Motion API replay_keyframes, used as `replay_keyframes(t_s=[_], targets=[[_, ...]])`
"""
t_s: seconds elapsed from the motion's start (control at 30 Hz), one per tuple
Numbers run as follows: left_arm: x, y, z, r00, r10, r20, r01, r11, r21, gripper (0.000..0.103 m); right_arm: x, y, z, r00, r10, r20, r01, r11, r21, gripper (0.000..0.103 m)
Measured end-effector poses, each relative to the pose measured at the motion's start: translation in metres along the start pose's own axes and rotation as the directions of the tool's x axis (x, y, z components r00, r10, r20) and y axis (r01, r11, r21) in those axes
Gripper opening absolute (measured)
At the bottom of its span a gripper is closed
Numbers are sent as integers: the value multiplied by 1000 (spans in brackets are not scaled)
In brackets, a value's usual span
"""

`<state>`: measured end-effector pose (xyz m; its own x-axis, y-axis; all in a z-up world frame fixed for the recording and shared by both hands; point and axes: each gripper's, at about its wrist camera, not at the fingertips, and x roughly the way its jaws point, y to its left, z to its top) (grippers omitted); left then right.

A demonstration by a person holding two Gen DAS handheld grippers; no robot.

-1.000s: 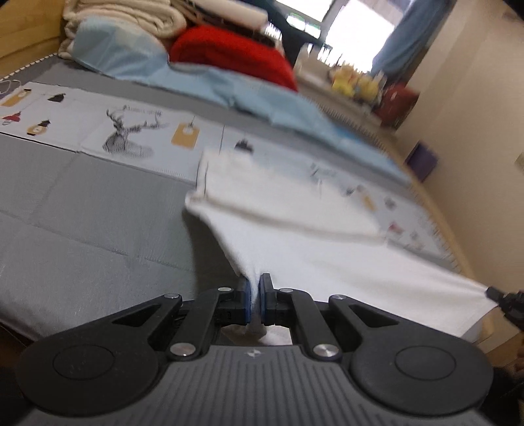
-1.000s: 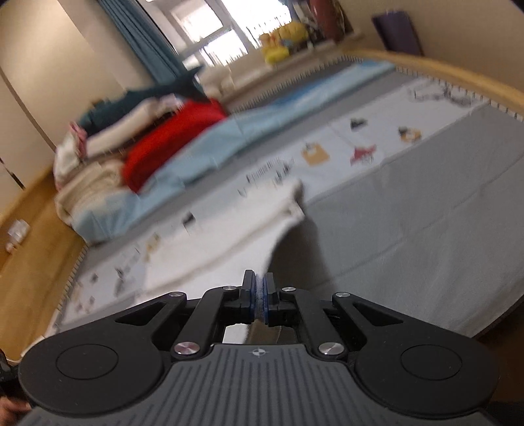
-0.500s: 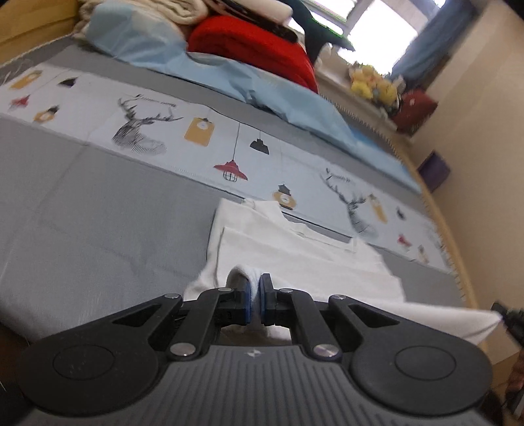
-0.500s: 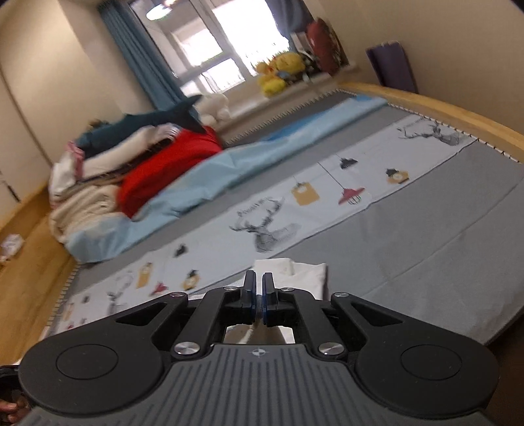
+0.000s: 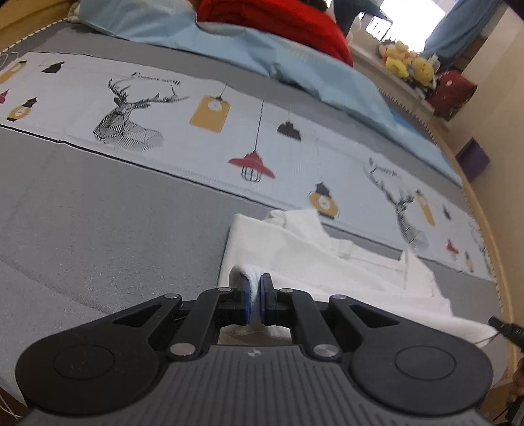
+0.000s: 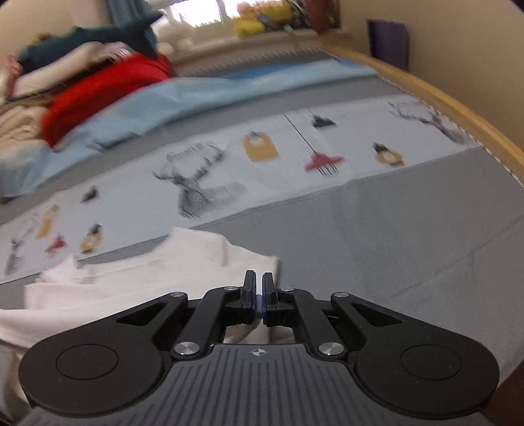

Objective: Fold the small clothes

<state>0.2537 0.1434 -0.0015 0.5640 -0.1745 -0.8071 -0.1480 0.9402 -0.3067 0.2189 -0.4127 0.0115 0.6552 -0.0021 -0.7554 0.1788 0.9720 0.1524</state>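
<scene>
A small white garment (image 5: 327, 262) lies on the grey bed cover, partly folded over itself. My left gripper (image 5: 255, 295) is shut on a rolled edge of it at the garment's left side, low over the bed. In the right wrist view the same white garment (image 6: 137, 278) spreads to the left, and my right gripper (image 6: 258, 295) is shut on its right edge, low over the cover. The tip of the right gripper (image 5: 504, 329) shows at the far right of the left wrist view, at the garment's corner.
A printed pale-blue strip with deer and lamps (image 5: 229, 131) runs across the grey cover (image 5: 98, 229). Behind it lie a light-blue sheet (image 5: 311, 65) and a red bundle (image 5: 278, 23) among piled laundry. The wooden bed rim (image 6: 458, 114) curves along the right.
Both grippers have carried the garment's near edge forward and down, folding it over itself. The cloth, hanging stretched in the air a second ago, now lies on the bed.
</scene>
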Motion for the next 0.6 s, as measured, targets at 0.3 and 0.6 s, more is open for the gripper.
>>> replay_keyframes(t_s=[0.3, 0.6], targets=[[-2, 10, 0, 994, 110, 4, -110, 994, 24, 34, -14, -9, -2, 999, -33, 39, 33, 999, 1, 3], [-21, 14, -8, 987, 155, 32, -156, 987, 47, 70, -36, -20, -13, 998, -42, 40, 43, 999, -32, 14]])
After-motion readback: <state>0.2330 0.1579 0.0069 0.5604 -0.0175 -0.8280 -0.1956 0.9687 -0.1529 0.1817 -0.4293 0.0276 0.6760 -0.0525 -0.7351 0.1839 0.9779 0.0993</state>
